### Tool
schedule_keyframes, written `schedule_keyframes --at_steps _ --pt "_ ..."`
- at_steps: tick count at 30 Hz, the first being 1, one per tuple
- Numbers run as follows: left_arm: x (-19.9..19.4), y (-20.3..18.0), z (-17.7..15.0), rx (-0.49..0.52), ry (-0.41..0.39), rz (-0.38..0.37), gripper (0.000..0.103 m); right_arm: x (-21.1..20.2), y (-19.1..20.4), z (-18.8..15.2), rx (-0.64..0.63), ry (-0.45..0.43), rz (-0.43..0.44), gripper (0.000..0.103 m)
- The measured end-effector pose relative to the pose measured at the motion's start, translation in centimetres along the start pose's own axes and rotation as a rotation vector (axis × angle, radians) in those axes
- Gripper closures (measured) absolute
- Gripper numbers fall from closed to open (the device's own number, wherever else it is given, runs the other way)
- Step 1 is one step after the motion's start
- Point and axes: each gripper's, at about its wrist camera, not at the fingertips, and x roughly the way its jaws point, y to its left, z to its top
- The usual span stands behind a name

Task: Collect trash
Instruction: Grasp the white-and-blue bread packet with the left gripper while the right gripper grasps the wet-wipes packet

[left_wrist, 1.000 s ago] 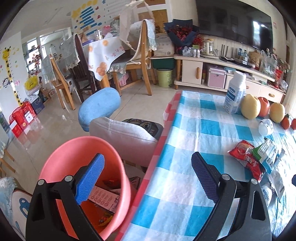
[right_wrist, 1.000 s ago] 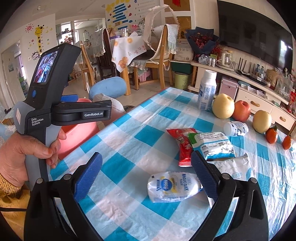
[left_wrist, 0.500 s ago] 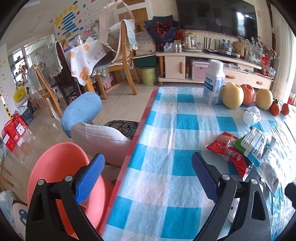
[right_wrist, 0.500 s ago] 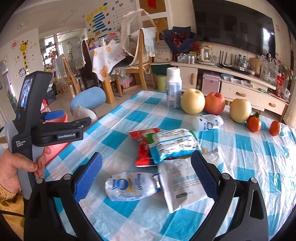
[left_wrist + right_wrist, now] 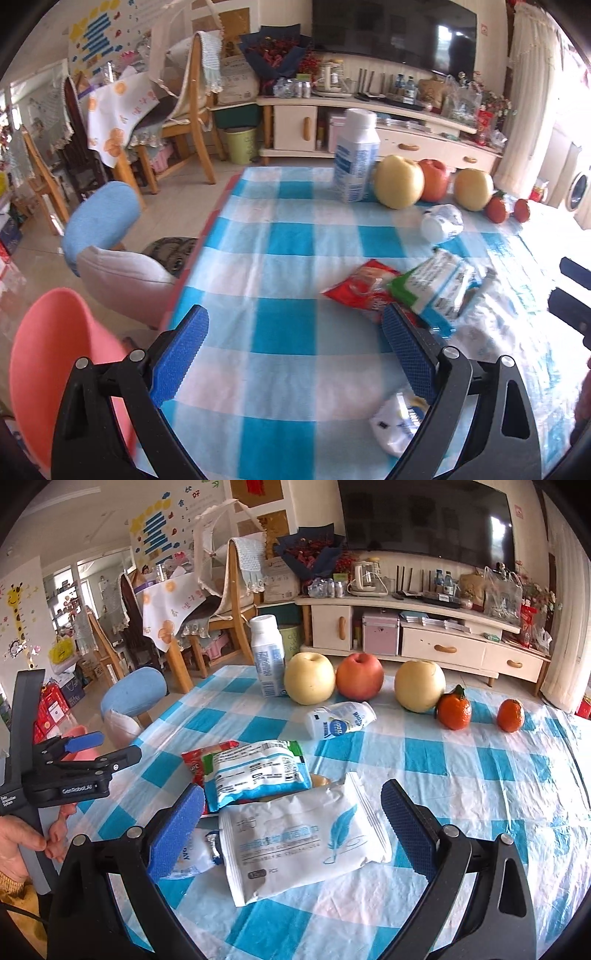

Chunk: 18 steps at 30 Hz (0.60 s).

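Wrappers lie on the blue-checked tablecloth (image 5: 461, 760): a large white pack (image 5: 306, 838), a white-green pack (image 5: 258, 771) over a red wrapper (image 5: 195, 760), a small crumpled white bottle (image 5: 341, 720) and another white pouch (image 5: 192, 856). My right gripper (image 5: 291, 830) is open, straddling the large white pack just above it. My left gripper (image 5: 291, 350) is open over bare cloth, with the red wrapper (image 5: 362, 288), the white-green pack (image 5: 436, 284) and the pouch (image 5: 399, 424) near its right finger. The pink bin (image 5: 55, 362) stands off the table's left edge.
An upright milk bottle (image 5: 267, 657), two pears, an apple (image 5: 360, 675) and two tangerines (image 5: 454, 710) line the far side of the table. A blue stool (image 5: 99, 218) and a grey cushion (image 5: 125, 269) sit left of the table. A hand (image 5: 18, 845) holds the left gripper's handle.
Both grippers swung right. The left one left the pink bin and now hangs over the table. The right one advanced from the pouch to over the large white pack.
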Motion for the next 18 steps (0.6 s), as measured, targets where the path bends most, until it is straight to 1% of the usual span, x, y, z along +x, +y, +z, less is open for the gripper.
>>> schedule_keyframes --at_steps 4,6,9,12,15,18 --pt "0.3 -1.3 0.2 -0.021 0.0 -0.087 0.009 0.7 -2.3 0.4 0.048 0.009 -0.013 0.006" --pt "0.6 -2.1 0.2 -0.007 0.0 -0.122 0.009 1.2 -3.3 0.7 0.071 0.014 -0.017 0.006" --pt "1.0 -3.7 0.5 0.04 -0.003 -0.163 0.009 1.8 -4.7 0.9 0.1 0.037 -0.004 0.006" --pt "2.0 -5.8 0.8 0.122 0.001 -0.199 0.009 2.4 -5.6 0.7 0.139 0.071 0.016 0.006" --pt "3.4 -7.5 1.0 0.196 0.01 -0.21 0.009 2.8 -6.3 0.2 0.179 0.115 0.041 0.006" --pt "4.6 -8.3 1.0 0.229 0.033 -0.215 0.009 2.8 -6.6 -0.5 0.23 0.152 0.065 0.006"
